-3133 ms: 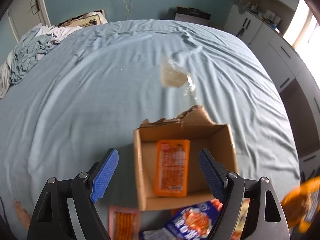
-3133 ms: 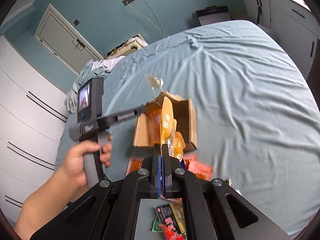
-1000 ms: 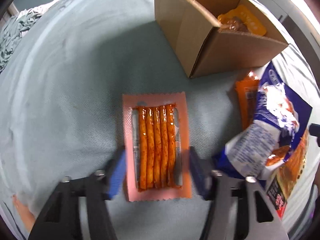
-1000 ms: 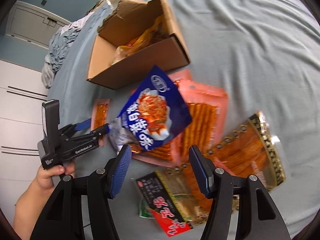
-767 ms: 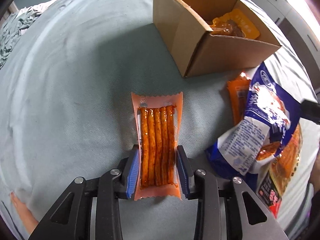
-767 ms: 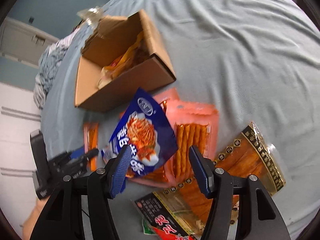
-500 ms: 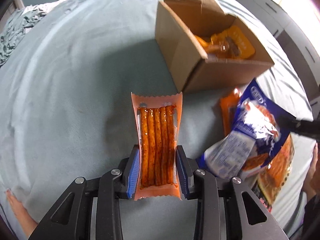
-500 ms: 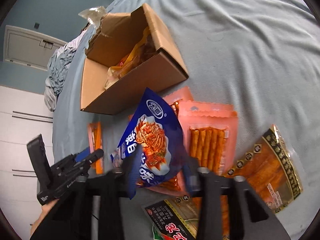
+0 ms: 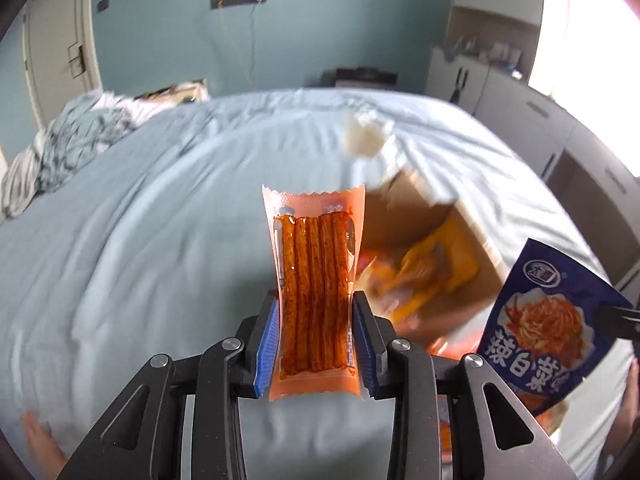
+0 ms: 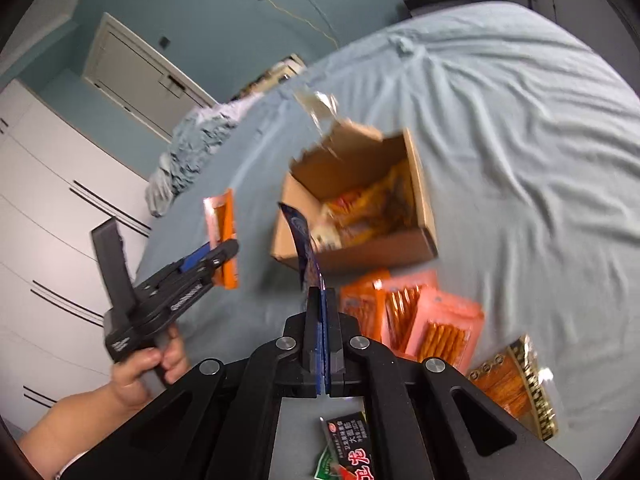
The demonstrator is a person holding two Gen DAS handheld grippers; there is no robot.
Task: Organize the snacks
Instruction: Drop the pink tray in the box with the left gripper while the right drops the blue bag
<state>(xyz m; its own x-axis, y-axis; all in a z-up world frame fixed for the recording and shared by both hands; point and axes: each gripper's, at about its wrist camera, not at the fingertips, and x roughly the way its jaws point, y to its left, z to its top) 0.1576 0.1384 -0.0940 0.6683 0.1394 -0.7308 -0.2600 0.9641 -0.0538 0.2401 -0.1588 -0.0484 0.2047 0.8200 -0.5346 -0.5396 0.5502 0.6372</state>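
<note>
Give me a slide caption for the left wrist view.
Left claw grips pink spicy-stick packet above bed, cardboard box beyond.

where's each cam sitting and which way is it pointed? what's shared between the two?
Left wrist: on the left gripper, looking along its fingers across the bed; clamped pink stick pack fills centre.
Right wrist: on the right gripper, looking over the bed; edge-on blue bag pinched; left hand visible.
Shared: cardboard box, both packs, the bed.
</note>
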